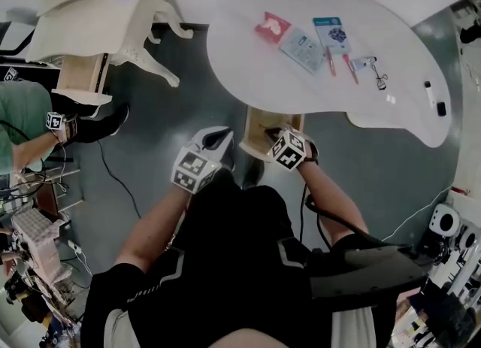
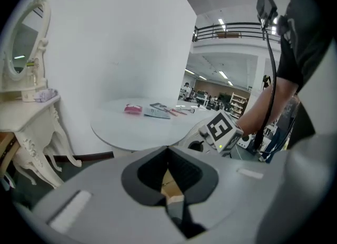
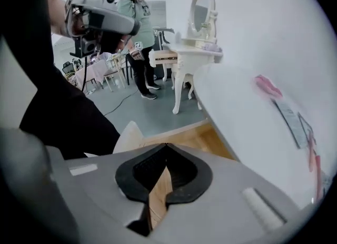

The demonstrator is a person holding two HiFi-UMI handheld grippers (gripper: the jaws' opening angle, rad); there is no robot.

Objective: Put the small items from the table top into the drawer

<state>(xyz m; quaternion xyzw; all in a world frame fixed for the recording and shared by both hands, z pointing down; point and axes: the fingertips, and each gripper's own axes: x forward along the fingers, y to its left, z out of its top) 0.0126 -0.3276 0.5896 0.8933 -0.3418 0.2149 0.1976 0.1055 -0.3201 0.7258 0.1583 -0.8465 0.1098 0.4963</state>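
White table (image 1: 248, 61), drawer (image 1: 261, 125) open at 6 o'clock.
Items (image 1: 304, 47) wait at 1 o'clock; left gripper (image 2: 168, 152) and right gripper (image 3: 164, 152), jaws pressed together and empty, sit at the drawer, seemingly readying it.

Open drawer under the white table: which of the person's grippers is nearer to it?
Right. The right gripper is over the front edge of the drawer; the left gripper hangs beside the drawer, off to its left, above the floor.
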